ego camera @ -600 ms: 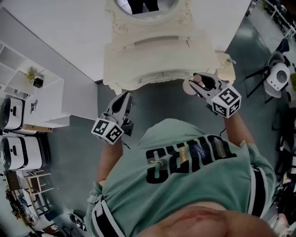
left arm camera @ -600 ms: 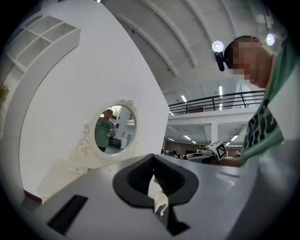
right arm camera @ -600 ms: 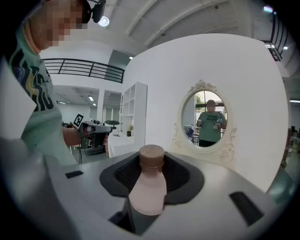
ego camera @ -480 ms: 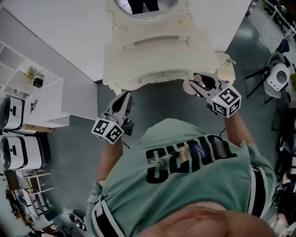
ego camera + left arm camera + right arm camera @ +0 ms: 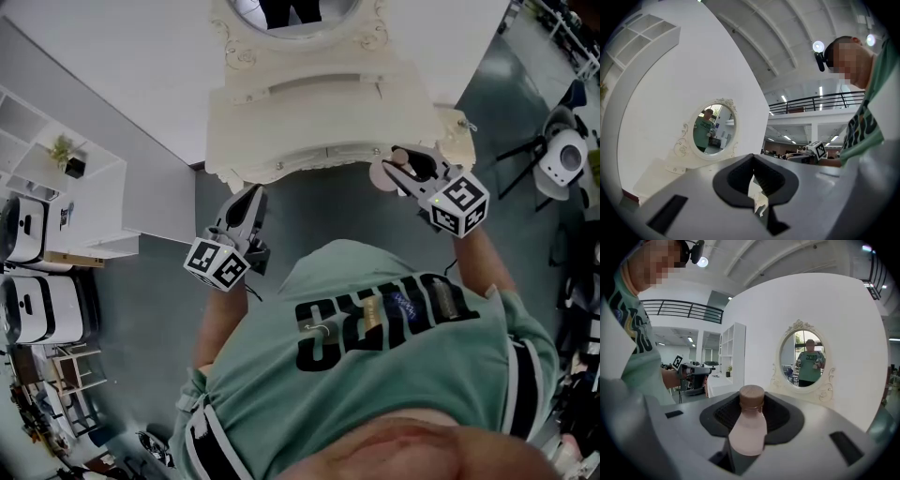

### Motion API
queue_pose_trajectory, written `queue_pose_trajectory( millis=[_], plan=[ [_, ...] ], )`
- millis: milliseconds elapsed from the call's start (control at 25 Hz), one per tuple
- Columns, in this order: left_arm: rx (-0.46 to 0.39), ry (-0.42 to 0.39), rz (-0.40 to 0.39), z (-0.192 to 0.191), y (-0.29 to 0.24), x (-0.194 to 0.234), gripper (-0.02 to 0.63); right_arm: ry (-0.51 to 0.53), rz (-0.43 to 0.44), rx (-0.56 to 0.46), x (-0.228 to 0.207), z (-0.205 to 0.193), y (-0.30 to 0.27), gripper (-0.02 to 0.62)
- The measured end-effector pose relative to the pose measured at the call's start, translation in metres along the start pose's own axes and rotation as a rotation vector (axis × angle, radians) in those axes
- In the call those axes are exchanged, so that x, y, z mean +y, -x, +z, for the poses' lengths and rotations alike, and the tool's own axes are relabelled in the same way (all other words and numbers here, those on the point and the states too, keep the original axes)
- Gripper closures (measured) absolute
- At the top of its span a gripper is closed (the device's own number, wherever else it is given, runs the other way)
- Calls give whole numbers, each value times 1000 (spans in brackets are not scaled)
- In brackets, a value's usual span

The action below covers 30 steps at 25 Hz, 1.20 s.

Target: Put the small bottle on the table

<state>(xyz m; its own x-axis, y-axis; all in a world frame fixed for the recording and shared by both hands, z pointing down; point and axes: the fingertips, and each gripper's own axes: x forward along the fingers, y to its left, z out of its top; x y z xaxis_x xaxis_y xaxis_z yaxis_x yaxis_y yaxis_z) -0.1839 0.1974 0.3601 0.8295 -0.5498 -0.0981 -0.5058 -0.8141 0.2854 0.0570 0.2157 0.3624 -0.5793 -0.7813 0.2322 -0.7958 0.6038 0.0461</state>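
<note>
White dressing table (image 5: 319, 103) with its oval mirror (image 5: 714, 129) stands ahead of both grippers. My left gripper (image 5: 753, 177) hangs just short of the front edge, jaws pinched together on nothing; I judge it is parked clear because this job needs one hand. To its right, my right gripper (image 5: 403, 167) clamps the small bottle (image 5: 747, 427) by its body, cap pointing out past the jaws, close to the table's edge and not yet set down. Neither gripper has visibly moved from half a second ago.
</note>
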Motion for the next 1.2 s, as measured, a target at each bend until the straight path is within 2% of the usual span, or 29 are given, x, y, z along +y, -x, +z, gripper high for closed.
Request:
queue_pose_trajectory(
  millis=[440,920,1200],
  plan=[
    [-6,-1,23,-11,-37,-18,600,16,53,-9,-28,-2,12,466],
    [-12,3,78,-33,-85,-58,600,43,145,-2,-69,-9,37,466],
    [13,9,79,-44,-99,-41,600,20,148,-8,-89,-17,18,466]
  ],
)
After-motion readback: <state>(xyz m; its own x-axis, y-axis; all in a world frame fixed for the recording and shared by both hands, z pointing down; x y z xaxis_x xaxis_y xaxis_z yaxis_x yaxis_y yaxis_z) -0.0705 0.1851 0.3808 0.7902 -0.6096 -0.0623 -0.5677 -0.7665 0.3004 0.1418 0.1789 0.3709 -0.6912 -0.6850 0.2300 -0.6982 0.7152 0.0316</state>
